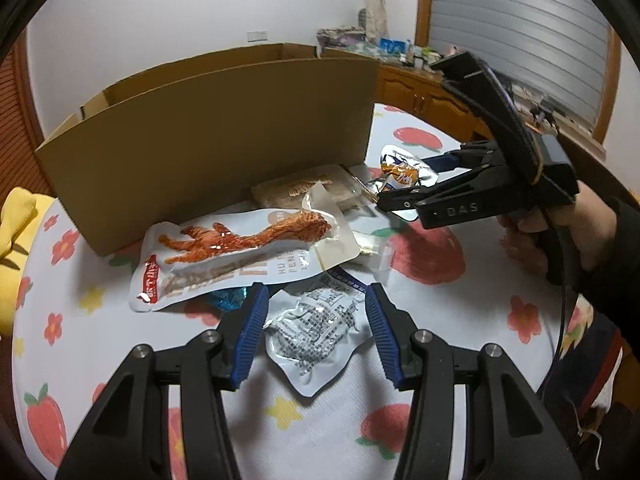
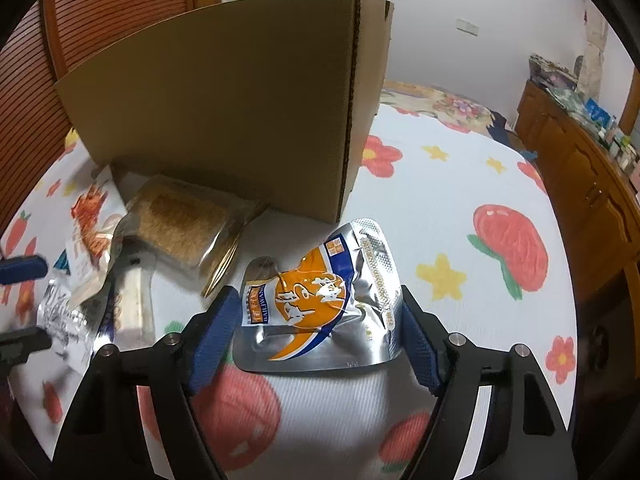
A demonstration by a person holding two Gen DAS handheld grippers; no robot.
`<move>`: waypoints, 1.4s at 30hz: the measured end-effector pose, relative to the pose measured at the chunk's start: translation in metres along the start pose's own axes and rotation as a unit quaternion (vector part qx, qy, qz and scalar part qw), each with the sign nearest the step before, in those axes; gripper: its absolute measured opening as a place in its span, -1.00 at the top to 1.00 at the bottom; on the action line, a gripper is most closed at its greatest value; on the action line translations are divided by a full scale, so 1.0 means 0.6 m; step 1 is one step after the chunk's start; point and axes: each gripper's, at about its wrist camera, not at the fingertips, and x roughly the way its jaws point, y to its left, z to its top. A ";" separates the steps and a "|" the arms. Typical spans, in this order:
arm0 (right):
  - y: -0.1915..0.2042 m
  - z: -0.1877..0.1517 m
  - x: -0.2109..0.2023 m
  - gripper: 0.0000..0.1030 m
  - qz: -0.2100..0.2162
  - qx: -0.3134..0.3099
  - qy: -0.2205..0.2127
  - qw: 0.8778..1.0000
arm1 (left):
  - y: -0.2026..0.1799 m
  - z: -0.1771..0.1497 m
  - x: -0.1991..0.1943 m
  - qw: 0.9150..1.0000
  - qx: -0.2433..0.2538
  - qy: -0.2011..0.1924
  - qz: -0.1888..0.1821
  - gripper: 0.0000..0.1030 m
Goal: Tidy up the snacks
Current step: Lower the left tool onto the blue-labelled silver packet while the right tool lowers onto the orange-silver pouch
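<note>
- Left hand-held gripper (image 1: 316,332) stands part-open over a silver packet printed with small black text (image 1: 320,332); I see the packet lying flat between the blue pads, and neither pad seems to touch it.
- Right hand-held gripper (image 2: 316,340) has its jaws apart around an orange-and-silver foil pouch (image 2: 320,284); whether the pads press on its edges I cannot tell from either view.
- From the left wrist I see a hand (image 1: 560,232) carrying the right gripper, its tips at that foil pouch near the box corner.
- Snacks lie on a bedspread (image 2: 440,208) patterned with red fruit, flowers and yellow stars.
- A long white packet showing an orange dried strip (image 1: 244,252) lies just in front of the cardboard box (image 1: 216,136), overlapping the silver packet's far edge.
- A clear pack of brown cake-like slices (image 2: 188,224) rests against the foot of the box wall.
- The box stands upright with its flaps open; I cannot see inside it.
- A wooden cabinet (image 2: 580,184) runs along the wall at the right.
</note>
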 end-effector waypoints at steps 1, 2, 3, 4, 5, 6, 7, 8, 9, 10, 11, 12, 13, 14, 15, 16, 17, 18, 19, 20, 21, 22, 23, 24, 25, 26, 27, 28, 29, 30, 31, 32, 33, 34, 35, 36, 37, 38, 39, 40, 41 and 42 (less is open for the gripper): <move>0.001 -0.002 -0.002 -0.53 0.001 -0.002 0.001 1.000 | 0.000 0.001 0.003 1.000 0.007 0.005 -0.003 0.03; 0.001 -0.006 -0.005 -0.52 0.002 -0.003 0.002 1.000 | 0.001 0.003 0.003 1.000 0.012 0.007 -0.004 0.03; 0.002 -0.009 -0.008 -0.52 0.003 -0.004 0.003 1.000 | 0.001 0.004 0.005 1.000 0.018 0.011 -0.006 0.03; 0.003 -0.011 -0.009 -0.52 0.004 -0.005 0.003 1.000 | 0.002 0.006 0.007 1.000 0.024 0.015 -0.009 0.03; 0.004 -0.013 -0.011 -0.52 0.006 -0.007 0.004 1.000 | 0.003 0.006 0.010 0.999 0.026 0.017 -0.009 0.03; 0.004 -0.013 -0.011 -0.52 0.007 -0.008 0.003 1.000 | 0.004 0.007 0.010 0.999 0.029 0.018 -0.010 0.03; 0.004 -0.014 -0.013 -0.52 0.008 -0.009 0.003 1.000 | 0.006 0.009 0.012 0.999 0.033 0.021 -0.014 0.03; 0.003 -0.017 -0.015 -0.52 0.009 -0.009 0.003 1.000 | 0.007 0.011 0.013 0.999 0.034 0.024 -0.017 0.02; 0.001 -0.020 -0.018 -0.52 0.010 -0.010 0.003 1.000 | 0.008 0.010 0.014 0.999 0.035 0.027 -0.020 0.02; 0.001 -0.021 -0.019 -0.52 0.011 -0.010 0.003 1.000 | 0.008 0.012 0.019 0.999 0.037 0.032 -0.022 0.02; 0.001 -0.023 -0.022 -0.53 0.012 -0.010 0.003 1.000 | 0.007 0.013 0.023 0.998 0.039 0.036 -0.020 0.02; 0.002 -0.025 -0.023 -0.53 0.013 -0.010 0.003 1.000 | 0.006 0.013 0.029 0.998 0.041 0.042 -0.013 0.02; 0.002 -0.026 -0.025 -0.52 0.013 -0.010 0.002 1.000 | 0.004 0.012 0.031 0.998 0.042 0.044 -0.010 0.02; 0.002 -0.031 -0.030 -0.53 0.014 -0.011 -0.002 1.000 | 0.003 0.011 0.031 0.998 0.043 0.043 -0.011 0.01; 0.006 -0.035 -0.034 -0.53 0.015 -0.012 -0.004 1.000 | 0.001 0.010 0.031 0.998 0.045 0.042 -0.011 -0.01; 0.005 -0.040 -0.036 -0.53 0.019 -0.010 -0.005 1.000 | -0.001 0.009 0.031 0.998 0.047 0.043 -0.011 -0.03; 0.004 -0.045 -0.038 -0.53 0.022 -0.006 -0.006 1.000 | -0.002 0.009 0.031 0.998 0.047 0.044 -0.012 -0.05; 0.003 -0.047 -0.038 -0.53 0.020 -0.006 -0.007 1.000 | -0.003 0.008 0.031 0.998 0.047 0.046 -0.016 -0.08; 0.004 -0.050 -0.039 -0.53 0.018 -0.007 -0.009 1.000 | -0.004 0.008 0.031 0.998 0.046 0.049 -0.021 -0.08; 0.004 -0.052 -0.039 -0.53 0.013 -0.009 -0.011 1.000 | -0.006 0.007 0.030 0.997 0.044 0.052 -0.024 -0.08; 0.005 -0.053 -0.039 -0.53 0.010 -0.010 -0.012 1.000 | -0.007 0.005 0.028 0.997 0.044 0.055 -0.028 -0.08; 0.006 -0.054 -0.040 -0.53 0.010 -0.009 -0.013 1.000 | -0.011 0.003 0.025 0.997 0.046 0.058 -0.034 -0.08; 0.006 -0.053 -0.040 -0.53 0.010 -0.009 -0.013 1.000 | -0.015 0.000 0.022 0.996 0.048 0.059 -0.037 -0.08; 0.006 -0.053 -0.039 -0.54 0.010 -0.009 -0.013 1.000 | -0.019 -0.003 0.020 0.996 0.052 0.061 -0.038 -0.08; 0.006 -0.053 -0.039 -0.54 0.010 -0.009 -0.013 1.000 | -0.025 -0.006 0.017 0.996 0.057 0.064 -0.038 -0.08; 0.006 -0.053 -0.039 -0.54 0.010 -0.009 -0.013 1.000 | -0.029 -0.008 0.016 0.995 0.060 0.067 -0.038 -0.08; 0.006 -0.053 -0.039 -0.54 0.009 -0.009 -0.013 1.000 | -0.034 -0.010 0.015 0.995 0.063 0.069 -0.038 -0.08; 0.006 -0.053 -0.039 -0.54 0.009 -0.010 -0.013 1.000 | -0.039 -0.011 0.013 0.995 0.068 0.069 -0.038 -0.08; 0.006 -0.053 -0.039 -0.55 0.009 -0.010 -0.013 1.000 | -0.043 -0.011 0.013 0.994 0.072 0.069 -0.037 -0.08; 0.007 -0.053 -0.039 -0.55 0.009 -0.010 -0.013 1.000 | -0.045 -0.010 0.011 0.994 0.076 0.068 -0.034 -0.08; 0.007 -0.053 -0.039 -0.55 0.009 -0.010 -0.013 1.000 | -0.048 -0.007 0.012 0.994 0.078 0.066 -0.028 -0.08; 0.007 -0.054 -0.039 -0.55 0.009 -0.010 -0.013 1.000 | -0.048 -0.005 0.014 0.995 0.079 0.065 -0.023 -0.08; 0.006 -0.054 -0.039 -0.55 0.009 -0.010 -0.014 1.000 | -0.048 -0.002 0.014 0.995 0.079 0.063 -0.019 -0.08; 0.007 -0.054 -0.039 -0.55 0.009 -0.010 -0.014 1.000 | -0.047 0.002 0.016 0.995 0.076 0.061 -0.015 -0.09; 0.007 -0.054 -0.039 -0.55 0.009 -0.010 -0.014 1.000 | -0.044 0.004 0.017 0.995 0.075 0.060 -0.014 -0.09; 0.006 -0.054 -0.039 -0.56 0.009 -0.010 -0.014 1.000 | -0.042 0.006 0.020 0.995 0.073 0.061 -0.012 -0.09; 0.006 -0.054 -0.039 -0.56 0.009 -0.010 -0.014 1.000 | -0.041 0.008 0.025 0.995 0.071 0.065 -0.012 -0.09; 0.007 -0.054 -0.039 -0.56 0.009 -0.010 -0.014 1.000 | -0.040 0.009 0.030 0.995 0.071 0.068 -0.012 -0.10; 0.006 -0.054 -0.039 -0.56 0.009 -0.010 -0.014 1.000 | -0.040 0.009 0.034 0.995 0.071 0.070 -0.011 -0.12; 0.007 -0.054 -0.039 -0.56 0.009 -0.010 -0.014 1.000 | -0.039 0.009 0.039 0.995 0.071 0.072 -0.007 -0.12; 0.007 -0.054 -0.039 -0.56 0.009 -0.010 -0.014 1.000 | -0.038 0.008 0.040 0.995 0.069 0.071 -0.008 -0.12; 0.007 -0.054 -0.039 -0.56 0.009 -0.010 -0.014 1.000 | -0.037 0.009 0.042 0.995 0.065 0.070 -0.012 -0.14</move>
